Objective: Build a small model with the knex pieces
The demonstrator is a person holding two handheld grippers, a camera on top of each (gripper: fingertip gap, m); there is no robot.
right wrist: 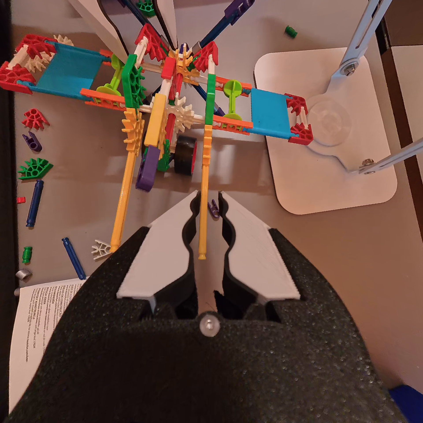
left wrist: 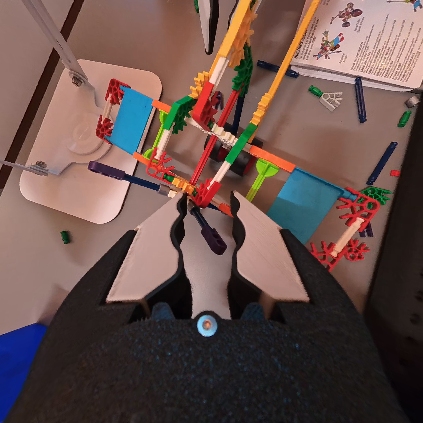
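Observation:
A colourful rod-and-connector model [left wrist: 206, 128] with two blue panels and a black wheel [left wrist: 238, 162] stands on the grey table; it also shows in the right wrist view [right wrist: 174, 96]. My left gripper [left wrist: 208, 196] is open. Its tips are at the model's near hub, either side of a red corner connector [left wrist: 206, 194], above a blue rod with a purple connector [left wrist: 211, 239]. My right gripper [right wrist: 208, 194] is open around one of the model's long yellow rods [right wrist: 202, 224], which lies against the left pad. A small purple clip [right wrist: 214, 208] lies below.
A white stand base [left wrist: 68, 183] with metal arms sits by the model, under one blue panel. An instruction booklet [left wrist: 366, 45] lies at the far right. Loose blue rods [left wrist: 381, 162], green and red connectors [right wrist: 34, 169] are scattered around. A blue bin corner [left wrist: 16, 366] shows at lower left. The grippers' ends are close to 12 centimeters from one another. Measured from the fingertips, the small purple clip [right wrist: 214, 208] is 7 centimeters or so from the right gripper and 15 centimeters from the left.

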